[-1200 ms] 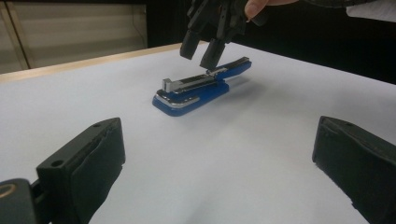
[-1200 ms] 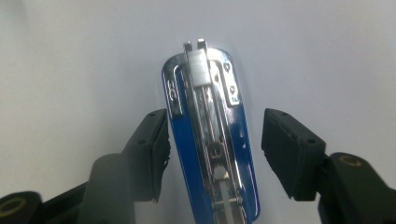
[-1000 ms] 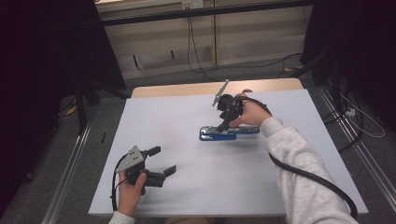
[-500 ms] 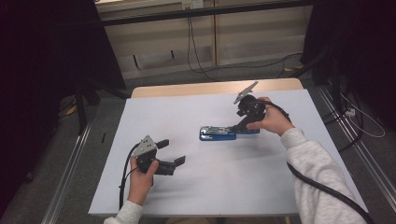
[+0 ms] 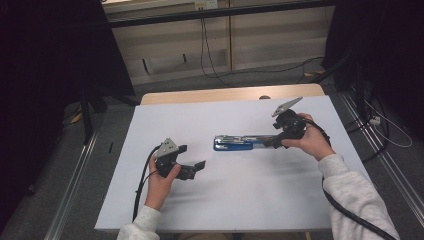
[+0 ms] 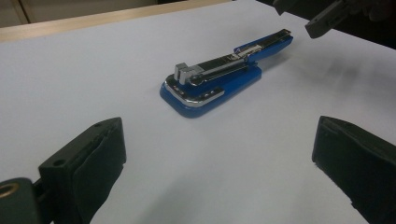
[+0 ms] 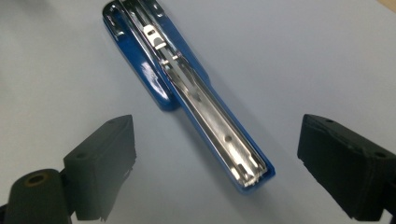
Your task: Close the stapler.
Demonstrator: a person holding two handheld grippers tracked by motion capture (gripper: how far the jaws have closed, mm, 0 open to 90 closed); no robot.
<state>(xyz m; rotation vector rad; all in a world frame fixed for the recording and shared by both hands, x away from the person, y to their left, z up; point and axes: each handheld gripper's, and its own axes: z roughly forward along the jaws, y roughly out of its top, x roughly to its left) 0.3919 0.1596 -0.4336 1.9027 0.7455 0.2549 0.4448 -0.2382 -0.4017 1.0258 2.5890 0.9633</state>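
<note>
Stapler lying opened flat on my desk | right tongs released over its end | left tongs released, well apart

A stapler lay opened out flat near the middle of the surface, between two hand-held claws.

The left claw hovered near the stapler's left end and nearer the person, jaws spread wide and pointing toward it. The right claw sat just at the stapler's right end, jaws apart either side of that tip, not touching it.
</note>
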